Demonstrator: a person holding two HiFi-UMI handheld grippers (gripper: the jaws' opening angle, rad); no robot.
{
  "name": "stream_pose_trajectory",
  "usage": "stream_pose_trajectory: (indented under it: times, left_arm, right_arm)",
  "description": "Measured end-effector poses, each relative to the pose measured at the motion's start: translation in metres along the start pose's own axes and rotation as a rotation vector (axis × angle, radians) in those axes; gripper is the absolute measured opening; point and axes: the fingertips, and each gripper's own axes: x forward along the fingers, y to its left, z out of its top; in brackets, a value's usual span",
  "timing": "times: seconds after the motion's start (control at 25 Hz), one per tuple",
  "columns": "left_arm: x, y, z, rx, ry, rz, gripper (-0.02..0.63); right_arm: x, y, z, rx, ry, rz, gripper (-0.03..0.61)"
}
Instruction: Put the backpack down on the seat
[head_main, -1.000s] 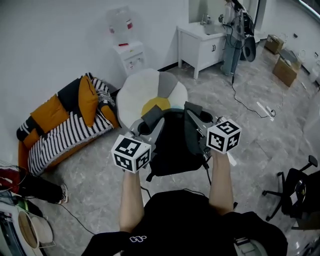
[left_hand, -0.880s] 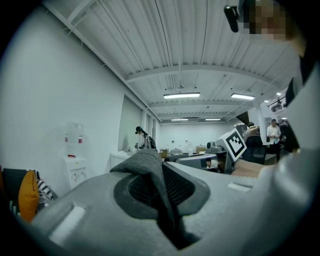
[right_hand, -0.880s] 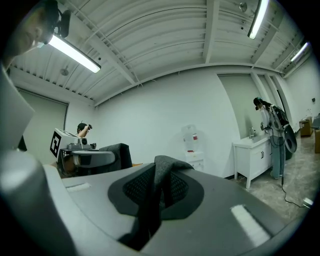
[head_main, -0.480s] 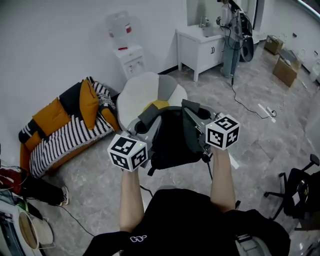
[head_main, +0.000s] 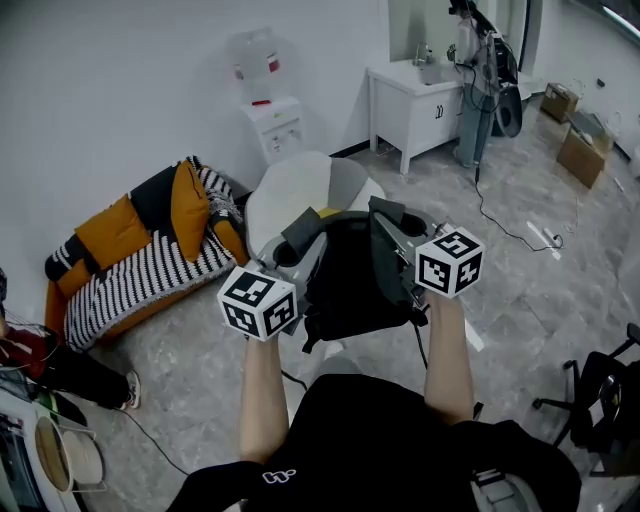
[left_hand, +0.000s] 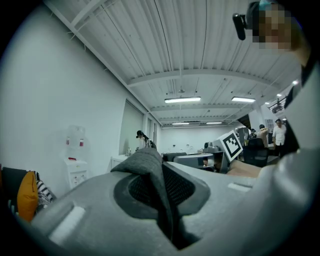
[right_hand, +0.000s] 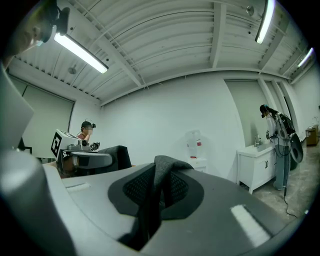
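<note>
A black backpack (head_main: 355, 285) hangs in the air between my two grippers, in front of my chest. My left gripper (head_main: 297, 243) is shut on a grey shoulder strap (left_hand: 150, 167), which folds up between its jaws (left_hand: 167, 210). My right gripper (head_main: 393, 228) is shut on the other strap (right_hand: 161, 175), pinched the same way (right_hand: 150, 215). The seat (head_main: 295, 190) is a white round chair with a grey panel and a yellow centre. It stands just beyond the backpack, which covers its near part.
A striped black, white and orange floor couch (head_main: 140, 255) lies at the left against the wall. A water dispenser (head_main: 272, 115) and a white sink cabinet (head_main: 420, 95) stand behind the seat. A cable (head_main: 500, 215) runs across the floor, and an office chair (head_main: 600, 385) is at the right.
Both grippers have carried the backpack forward, towards the seat. It now hides most of the seat's yellow centre. The grips on the straps have not changed.
</note>
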Motion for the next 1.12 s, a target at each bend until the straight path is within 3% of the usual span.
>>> stream_pose_trajectory:
  times: [0.52,1.12]
  left_arm:
    - [0.024,0.076,-0.011,-0.051,-0.047,0.028,0.029]
    - [0.085,0.181,-0.029,-0.130,0.007,0.038,0.029]
  right_arm:
    - [0.070,-0.024,-0.014,-0.025,0.062,0.060,0.037]
    - [0.165,-0.088,-0.034,0.027,0.122,0.054,0.035]
